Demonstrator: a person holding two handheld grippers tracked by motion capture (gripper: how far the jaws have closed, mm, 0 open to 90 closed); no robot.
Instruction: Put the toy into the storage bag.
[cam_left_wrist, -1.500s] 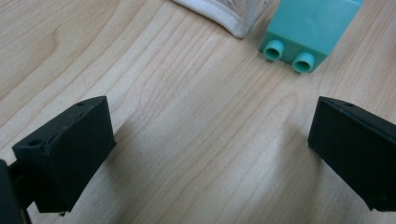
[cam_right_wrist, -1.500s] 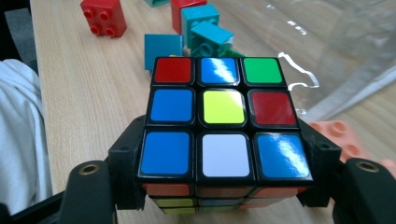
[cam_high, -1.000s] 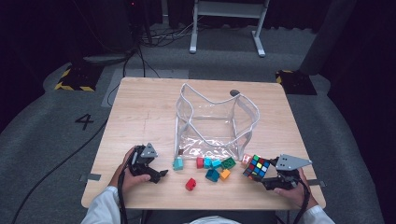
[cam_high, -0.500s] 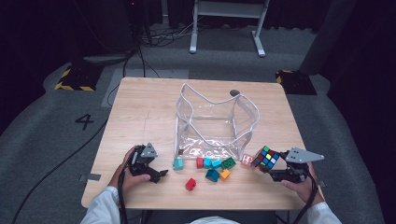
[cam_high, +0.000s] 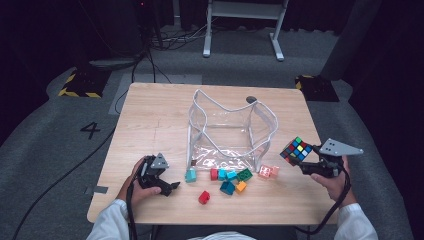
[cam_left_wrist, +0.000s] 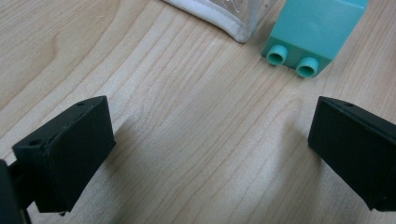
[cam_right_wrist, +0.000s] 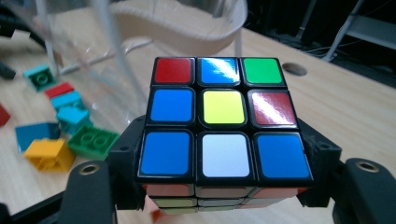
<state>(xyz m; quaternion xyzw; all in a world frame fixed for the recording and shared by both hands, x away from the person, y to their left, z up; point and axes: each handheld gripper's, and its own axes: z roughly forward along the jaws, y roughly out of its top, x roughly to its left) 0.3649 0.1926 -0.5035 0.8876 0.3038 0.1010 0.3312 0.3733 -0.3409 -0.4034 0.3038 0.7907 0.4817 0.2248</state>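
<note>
Rubik's cube (cam_right_wrist: 223, 122) sits pinched in my right gripper (cam_high: 306, 161), off the table (cam_high: 150, 115). My left gripper (cam_high: 167, 186) rests spread, empty, near a teal brick (cam_left_wrist: 314, 33).

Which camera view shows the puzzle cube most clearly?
The right gripper view: the puzzle cube sits close up between the right gripper's fingers, every top sticker readable. The high view shows it small, lifted beside the clear bag.
</note>
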